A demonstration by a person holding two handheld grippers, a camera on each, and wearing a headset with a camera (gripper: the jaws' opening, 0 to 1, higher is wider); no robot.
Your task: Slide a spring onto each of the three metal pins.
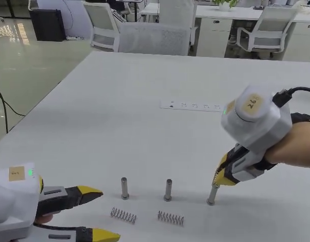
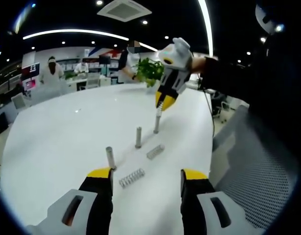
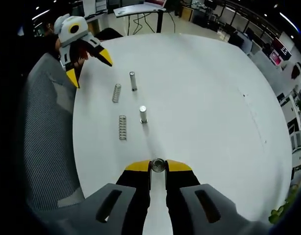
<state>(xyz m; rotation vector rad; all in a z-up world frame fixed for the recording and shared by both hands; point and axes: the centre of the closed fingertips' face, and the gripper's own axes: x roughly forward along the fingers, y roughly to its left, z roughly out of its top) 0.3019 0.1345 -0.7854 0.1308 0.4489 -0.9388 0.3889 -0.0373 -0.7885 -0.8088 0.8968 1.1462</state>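
The yellow-tipped black left gripper (image 1: pixel 107 213) sat at the near edge of the white table (image 1: pixel 145 121), jaws wide apart and empty. Just beyond it, the first steel coil spring (image 1: pixel 123 215) and second steel coil spring (image 1: pixel 170 218) lay flat, each in front of an upright grey metal pin (image 1: pixel 124 188) (image 1: pixel 168 190). Toward the right edge, the right gripper (image 1: pixel 218 181) was clamped on the top of the third metal pin (image 1: pixel 212 195).

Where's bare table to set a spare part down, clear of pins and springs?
Free: the wide table stretch between the pin row and the power strip, and past it to the far edge. Crowded: the near edge, with left pin, middle pin, right pin in the right gripper, left spring, right spring and the open left gripper.
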